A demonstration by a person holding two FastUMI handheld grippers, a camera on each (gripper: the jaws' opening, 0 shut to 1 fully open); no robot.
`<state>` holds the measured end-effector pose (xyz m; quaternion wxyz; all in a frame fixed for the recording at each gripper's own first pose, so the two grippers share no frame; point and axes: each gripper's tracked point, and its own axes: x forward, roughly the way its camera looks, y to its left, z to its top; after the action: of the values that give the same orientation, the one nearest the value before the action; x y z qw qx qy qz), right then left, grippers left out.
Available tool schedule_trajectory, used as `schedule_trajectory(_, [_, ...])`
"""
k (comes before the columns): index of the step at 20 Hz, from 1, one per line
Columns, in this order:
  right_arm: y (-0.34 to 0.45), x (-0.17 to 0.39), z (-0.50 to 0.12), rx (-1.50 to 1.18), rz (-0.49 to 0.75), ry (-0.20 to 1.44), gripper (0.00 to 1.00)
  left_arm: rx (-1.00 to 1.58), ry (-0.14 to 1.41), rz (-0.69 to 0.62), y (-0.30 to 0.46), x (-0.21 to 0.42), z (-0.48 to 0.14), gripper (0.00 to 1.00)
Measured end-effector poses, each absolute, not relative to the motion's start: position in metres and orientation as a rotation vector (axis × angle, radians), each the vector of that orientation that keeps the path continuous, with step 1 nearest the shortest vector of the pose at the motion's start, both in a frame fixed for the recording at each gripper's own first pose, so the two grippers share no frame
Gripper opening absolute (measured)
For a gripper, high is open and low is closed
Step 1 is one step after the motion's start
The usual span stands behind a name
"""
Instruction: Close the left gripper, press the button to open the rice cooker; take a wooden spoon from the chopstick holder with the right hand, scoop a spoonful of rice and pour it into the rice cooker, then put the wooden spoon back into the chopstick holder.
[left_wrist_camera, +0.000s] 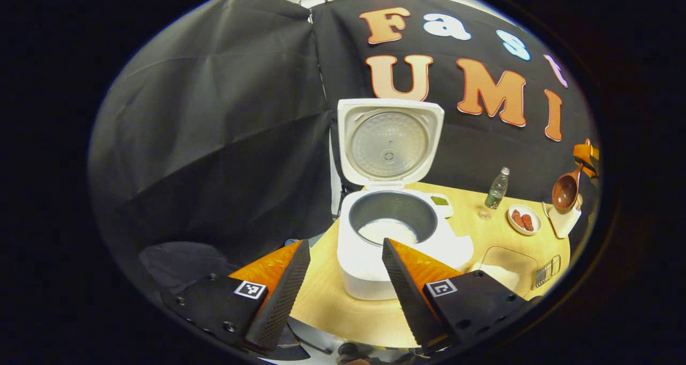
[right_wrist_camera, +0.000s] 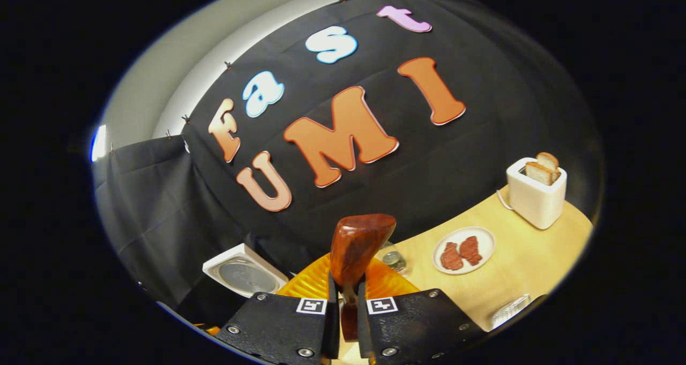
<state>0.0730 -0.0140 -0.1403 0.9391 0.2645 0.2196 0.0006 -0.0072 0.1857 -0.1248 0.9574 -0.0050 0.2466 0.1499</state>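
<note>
- The left hand-held gripper (left_wrist_camera: 343, 279) hangs in front of the rice cooker (left_wrist_camera: 394, 241) with its jaws spread wide, nothing between them.
- The rice cooker stands on the wooden table (left_wrist_camera: 327, 295), its lid (left_wrist_camera: 389, 141) tipped up and back; the dark inner pot (left_wrist_camera: 393, 215) holds a layer of white rice (left_wrist_camera: 387, 230).
- The right hand-held gripper (right_wrist_camera: 343, 292) is clamped on the handle of the wooden spoon (right_wrist_camera: 358, 247) — both fingers press against it, and the bowl of the spoon stands up above the fingertips.
- In the left gripper view the wooden spoon (left_wrist_camera: 565, 192) shows at the far right of the table, raised just above a white holder (left_wrist_camera: 565, 219); whether it touches the holder cannot be told.
- A clear container (left_wrist_camera: 506, 268) with white rice in it sits on the table to the right of the cooker.
- A plastic bottle (left_wrist_camera: 497, 188) stands behind a small white plate (left_wrist_camera: 524, 218) of reddish food.
- In the right gripper view the plate (right_wrist_camera: 464, 250) lies on the table (right_wrist_camera: 525, 268), and a white toaster (right_wrist_camera: 536, 193) with two slices of toast (right_wrist_camera: 542, 169) stands well beyond it — near the table's far edge.
</note>
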Motion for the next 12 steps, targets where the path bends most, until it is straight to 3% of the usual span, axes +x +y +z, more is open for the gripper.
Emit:
schedule_trajectory(5, [-0.094,0.027,-0.186,0.468,-0.141,0.509,0.13,0.011,0.514,0.279,0.142,-0.001,-0.123,0.93])
schedule_trajectory(6, [-0.103,0.018,-0.19,0.46,-0.154,0.516,0.13,0.015,0.514,0.268,0.133,0.001,-0.122,0.89])
schedule_trajectory(8, [-0.123,0.006,-0.2,0.446,-0.177,0.522,0.13,0.034,0.512,0.25,0.116,0.007,-0.116,0.93])
schedule_trajectory(12, [-0.147,-0.019,-0.23,0.406,-0.2,0.569,0.13,0.065,0.495,0.232,0.09,0.009,-0.107,0.89])
